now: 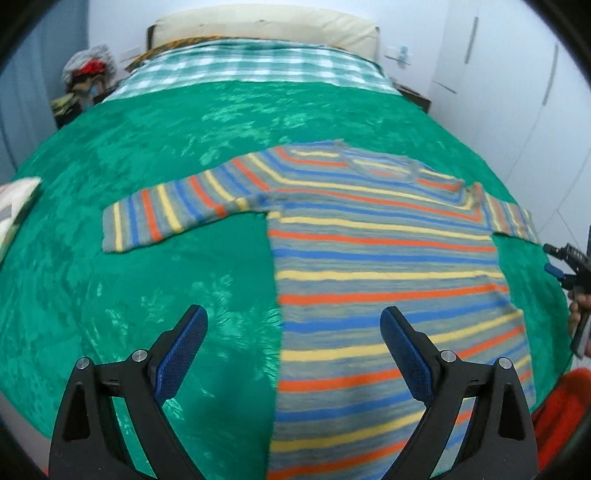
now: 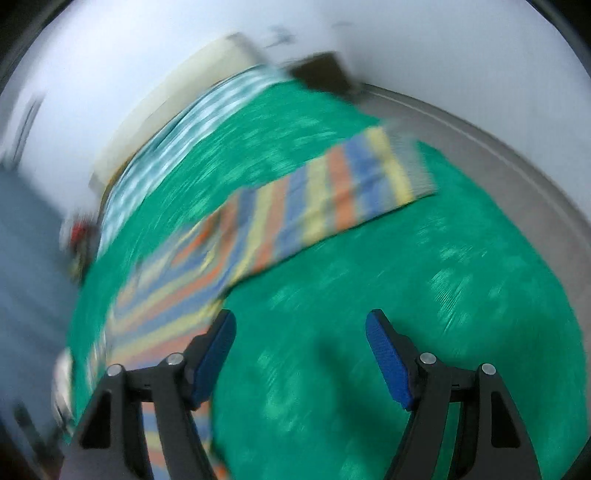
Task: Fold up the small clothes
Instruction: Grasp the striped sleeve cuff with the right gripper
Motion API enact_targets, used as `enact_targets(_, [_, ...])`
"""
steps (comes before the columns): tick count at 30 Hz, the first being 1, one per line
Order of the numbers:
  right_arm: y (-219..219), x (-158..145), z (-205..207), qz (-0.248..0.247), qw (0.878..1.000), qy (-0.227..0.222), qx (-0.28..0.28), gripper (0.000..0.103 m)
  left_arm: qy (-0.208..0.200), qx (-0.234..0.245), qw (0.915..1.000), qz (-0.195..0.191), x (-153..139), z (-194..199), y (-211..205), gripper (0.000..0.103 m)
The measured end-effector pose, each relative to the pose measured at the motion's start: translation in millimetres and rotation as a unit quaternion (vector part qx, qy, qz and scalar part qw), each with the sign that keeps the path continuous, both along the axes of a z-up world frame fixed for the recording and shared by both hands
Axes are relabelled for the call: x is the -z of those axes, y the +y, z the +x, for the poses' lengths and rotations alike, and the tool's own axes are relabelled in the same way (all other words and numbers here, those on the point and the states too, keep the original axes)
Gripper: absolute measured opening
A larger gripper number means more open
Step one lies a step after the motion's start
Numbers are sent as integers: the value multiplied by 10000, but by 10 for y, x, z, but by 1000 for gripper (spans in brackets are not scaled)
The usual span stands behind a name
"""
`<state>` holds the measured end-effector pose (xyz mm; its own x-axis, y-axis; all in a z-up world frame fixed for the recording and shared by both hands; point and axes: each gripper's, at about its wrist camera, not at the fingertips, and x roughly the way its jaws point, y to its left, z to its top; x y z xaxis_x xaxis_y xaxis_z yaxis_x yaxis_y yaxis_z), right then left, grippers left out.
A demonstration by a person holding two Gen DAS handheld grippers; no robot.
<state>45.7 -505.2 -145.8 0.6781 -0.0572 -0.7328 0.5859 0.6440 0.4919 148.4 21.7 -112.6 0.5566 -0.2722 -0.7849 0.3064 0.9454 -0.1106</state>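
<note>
A small striped sweater (image 1: 376, 266) in grey, blue, orange and yellow lies flat and face up on a green bedspread (image 1: 147, 155), sleeves spread out to both sides. My left gripper (image 1: 293, 325) is open and empty, hovering above the sweater's left side edge near the hem. My right gripper (image 2: 301, 328) is open and empty above the green spread, just right of the sweater's body (image 2: 166, 302) and below its right sleeve (image 2: 332, 199). The right wrist view is motion-blurred. The right gripper also shows at the right edge of the left wrist view (image 1: 554, 258).
A checked green-white blanket (image 1: 255, 66) and cream pillow (image 1: 266, 26) lie at the head of the bed. Clutter (image 1: 86, 79) sits beside the bed at far left. A red item (image 1: 565, 406) is at the near right. A folded pale cloth (image 1: 14, 206) lies at the left edge.
</note>
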Motion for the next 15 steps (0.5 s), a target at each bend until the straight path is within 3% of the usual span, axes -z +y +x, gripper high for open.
enact_targets(5, [-683,281,229,798,9946,-276,606,70,225,-279,9994,-17,253,135,80,95])
enact_targets(9, [-1005,463,281,1409,9750,-888,1470,58,313,-469,9984,22,401,190,130,95])
enact_targets(11, [-1064,505,370,1485,9694,-1008,1676,44,295,-536,9981,14,449,191,163,95])
enact_targets(12, [-1076,524,412,1420,9722,-781,1690,8,289,-551,9981,17,470,192,177,95])
enact_targets(15, [-1070,432,427,1200,9754,-574,1757,4,255,-644,9976,-12,520,184,254,95])
